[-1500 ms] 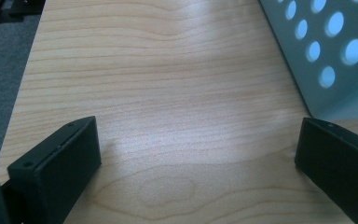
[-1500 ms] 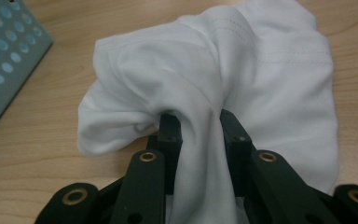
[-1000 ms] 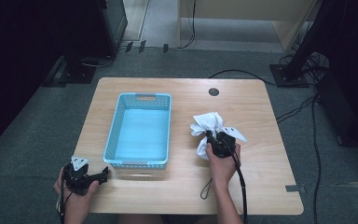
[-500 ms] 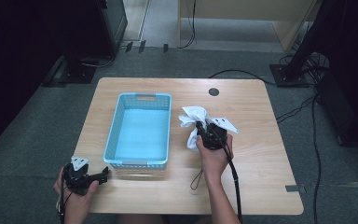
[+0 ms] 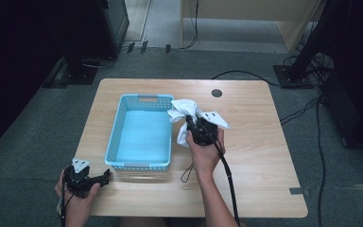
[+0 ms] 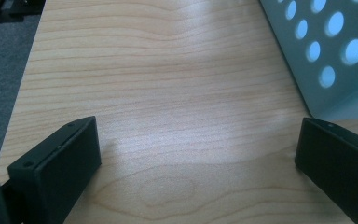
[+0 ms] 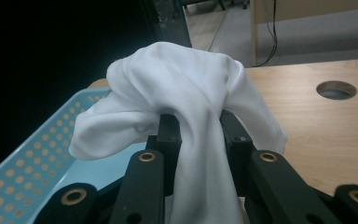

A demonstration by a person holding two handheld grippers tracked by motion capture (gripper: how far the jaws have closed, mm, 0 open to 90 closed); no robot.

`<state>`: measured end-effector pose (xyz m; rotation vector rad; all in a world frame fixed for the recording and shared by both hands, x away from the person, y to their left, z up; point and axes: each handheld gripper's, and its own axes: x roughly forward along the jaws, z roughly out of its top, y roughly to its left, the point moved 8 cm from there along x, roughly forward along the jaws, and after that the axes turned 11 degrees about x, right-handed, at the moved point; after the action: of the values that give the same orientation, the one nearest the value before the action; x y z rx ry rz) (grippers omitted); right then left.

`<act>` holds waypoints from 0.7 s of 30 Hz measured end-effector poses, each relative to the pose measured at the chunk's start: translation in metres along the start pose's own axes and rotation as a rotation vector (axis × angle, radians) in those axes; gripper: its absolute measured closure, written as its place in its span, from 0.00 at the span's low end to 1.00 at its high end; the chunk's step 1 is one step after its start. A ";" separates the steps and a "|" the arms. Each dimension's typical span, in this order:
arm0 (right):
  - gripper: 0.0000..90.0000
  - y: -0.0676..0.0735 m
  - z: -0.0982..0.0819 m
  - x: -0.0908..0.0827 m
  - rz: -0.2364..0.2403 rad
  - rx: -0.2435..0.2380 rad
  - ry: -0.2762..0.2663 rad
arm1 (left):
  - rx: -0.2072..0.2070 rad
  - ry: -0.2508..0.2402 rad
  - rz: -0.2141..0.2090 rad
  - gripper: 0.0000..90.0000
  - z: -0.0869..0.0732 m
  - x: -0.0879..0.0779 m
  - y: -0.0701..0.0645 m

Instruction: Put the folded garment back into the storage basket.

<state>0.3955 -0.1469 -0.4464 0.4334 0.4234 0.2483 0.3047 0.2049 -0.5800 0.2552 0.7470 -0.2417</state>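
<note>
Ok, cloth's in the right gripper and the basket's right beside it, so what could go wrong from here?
1. The white cloth hangs loose around the right gripper; a trailing fold may catch the blue basket rim and end up draped over the edge.
2. Cloth is bunched over the fingers, so it may cling when they open.
3. The light basket could shift; the left gripper isn't touching it.

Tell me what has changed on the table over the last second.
The right gripper, shut on the white cloth, has carried it left, up off the table to the blue basket's right rim. The left gripper stayed at the near left corner, jaws open; the basket has not moved.
</note>
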 end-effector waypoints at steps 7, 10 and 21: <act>0.83 0.023 0.005 0.005 0.028 -0.020 -0.002 | -0.001 0.001 -0.001 0.00 0.000 0.000 0.000; 0.83 0.032 0.006 0.008 0.039 -0.032 -0.002 | -0.001 0.002 -0.001 0.00 0.000 0.000 0.000; 0.83 0.061 0.001 0.021 0.076 -0.047 0.010 | 0.001 0.002 -0.001 0.00 0.000 0.000 0.000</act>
<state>0.4059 -0.0867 -0.4248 0.4024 0.4108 0.3340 0.3045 0.2049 -0.5799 0.2556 0.7487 -0.2431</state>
